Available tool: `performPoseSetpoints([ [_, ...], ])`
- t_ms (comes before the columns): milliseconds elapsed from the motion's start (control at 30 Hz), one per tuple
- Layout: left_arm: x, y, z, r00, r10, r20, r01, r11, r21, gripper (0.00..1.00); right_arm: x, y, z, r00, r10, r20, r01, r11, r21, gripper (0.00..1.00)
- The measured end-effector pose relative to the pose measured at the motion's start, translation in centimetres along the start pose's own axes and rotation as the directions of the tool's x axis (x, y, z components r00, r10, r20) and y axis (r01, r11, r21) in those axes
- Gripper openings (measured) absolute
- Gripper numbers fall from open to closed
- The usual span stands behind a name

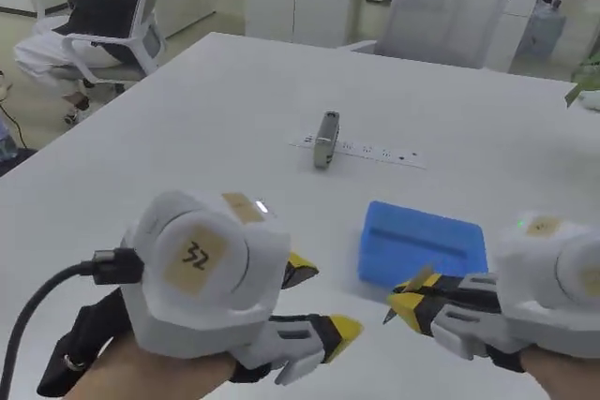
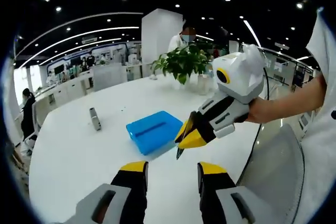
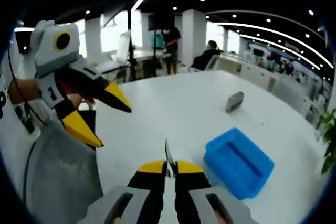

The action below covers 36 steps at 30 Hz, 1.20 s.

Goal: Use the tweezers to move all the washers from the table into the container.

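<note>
Right tongs (image 3: 170, 168) clamp tweezers (image 3: 167, 153) pointing forward along them; left tongs (image 2: 172, 168) apart.

container (image 1: 422, 245): blue shallow rectangular tray, lying flat | tweezers (image 3: 167, 156): thin metal tips, pinched in right tool (image 3: 169, 169)

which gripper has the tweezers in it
The right gripper: its jaws are shut on the thin tweezers, which stick out past the tips. The left gripper has its jaws apart with nothing between them.

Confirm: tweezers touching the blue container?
Apart. Right gripper view: the tweezers, clamped in the right gripper, have bare table between them and the blue container.
</note>
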State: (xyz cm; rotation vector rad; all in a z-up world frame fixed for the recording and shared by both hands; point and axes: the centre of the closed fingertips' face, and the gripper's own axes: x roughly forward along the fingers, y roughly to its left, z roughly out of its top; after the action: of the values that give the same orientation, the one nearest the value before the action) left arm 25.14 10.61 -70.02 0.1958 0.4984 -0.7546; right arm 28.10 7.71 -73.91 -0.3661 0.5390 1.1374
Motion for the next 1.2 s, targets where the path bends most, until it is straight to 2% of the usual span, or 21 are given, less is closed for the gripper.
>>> performPoseSetpoints([
  [100, 0.2, -0.3, 0.1, 0.9995, -0.031, -0.011, 0.031, 0.999, 0.034, 0.25, 0.0, 0.6, -0.1, 0.9998, 0.017, -0.01, -0.017, 1.0, -0.017, 0.02],
  [333, 0.6, -1.4, 0.7, 0.9963, -0.084, -0.019, 0.085, 0.993, 0.077, 0.23, 0.0, 1.2, -0.5, 0.9988, 0.036, -0.032, -0.037, 0.998, -0.042, 0.02],
  [467, 0.9, -2.0, 0.7, 0.9923, -0.12, -0.029, 0.123, 0.985, 0.117, 0.22, 0.1, 1.4, -0.7, 0.9972, 0.05, -0.055, -0.054, 0.996, -0.072, 0.02],
  [567, 0.9, -2.3, 0.8, 0.9891, -0.142, -0.04, 0.146, 0.977, 0.154, 0.21, 0.1, 1.5, -0.9, 0.9943, 0.057, -0.09, -0.068, 0.989, -0.13, 0.02],
  [667, 1.1, -2.7, 1.0, 0.9852, -0.164, -0.049, 0.17, 0.969, 0.18, 0.2, 0.0, 1.6, -1.0, 0.9928, 0.064, -0.101, -0.078, 0.986, -0.145, 0.02],
  [800, 1.1, -3.3, 1.3, 0.975, -0.214, -0.061, 0.222, 0.952, 0.211, 0.2, 0.0, 1.8, -1.2, 0.9898, 0.075, -0.121, -0.094, 0.982, -0.164, 0.02],
  [900, 1.0, -3.5, 1.6, 0.9722, -0.226, -0.06, 0.234, 0.945, 0.229, 0.19, -0.1, 1.8, -1.4, 0.9869, 0.076, -0.142, -0.102, 0.978, -0.183, 0.02],
  [1067, 1.2, -4.3, 1.8, 0.9592, -0.273, -0.072, 0.283, 0.928, 0.242, 0.17, -0.3, 1.9, -1.8, 0.9831, 0.076, -0.167, -0.109, 0.973, -0.202, 0.02],
  [1133, 1.4, -4.4, 1.8, 0.9576, -0.277, -0.079, 0.288, 0.925, 0.25, 0.17, -0.3, 1.9, -2.0, 0.9805, 0.075, -0.182, -0.114, 0.97, -0.215, 0.02],
  [1200, 1.5, -4.6, 1.9, 0.9533, -0.291, -0.081, 0.302, 0.919, 0.253, 0.15, -0.3, 1.9, -2.6, 0.9735, 0.068, -0.218, -0.124, 0.959, -0.255, 0.02],
])
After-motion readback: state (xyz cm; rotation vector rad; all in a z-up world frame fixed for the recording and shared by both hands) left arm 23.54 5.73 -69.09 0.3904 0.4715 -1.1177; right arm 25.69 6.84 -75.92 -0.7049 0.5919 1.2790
